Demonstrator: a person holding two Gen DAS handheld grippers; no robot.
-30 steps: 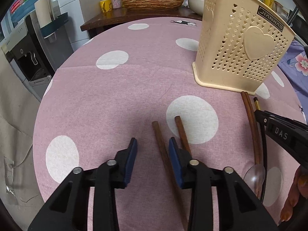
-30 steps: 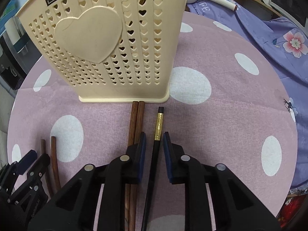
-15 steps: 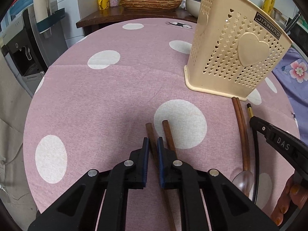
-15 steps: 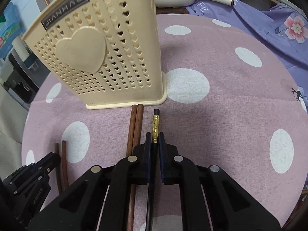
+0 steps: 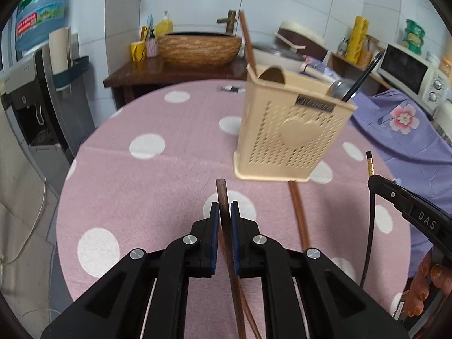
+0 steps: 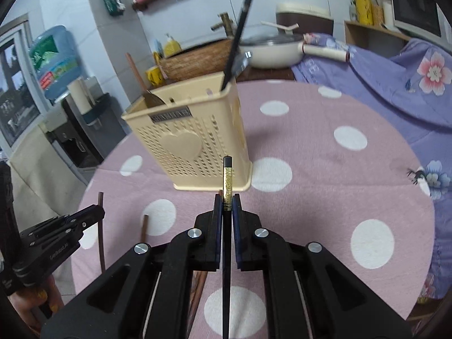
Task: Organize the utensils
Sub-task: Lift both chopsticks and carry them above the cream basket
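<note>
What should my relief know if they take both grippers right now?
Left gripper: jaws shut on a brown chopstick, lifted.
Right gripper: jaws shut on a black chopstick, lifted.
Beige holder stands on the pink table; it already has a black utensil and a brown-handled one.
Left: drop both in, then collect the brown chopsticks on the table.

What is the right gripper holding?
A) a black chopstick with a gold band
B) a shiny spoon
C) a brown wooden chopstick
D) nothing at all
A: the right gripper has its jaws shut on the black chopstick with a gold band, lifted in front of the beige utensil basket.
</note>
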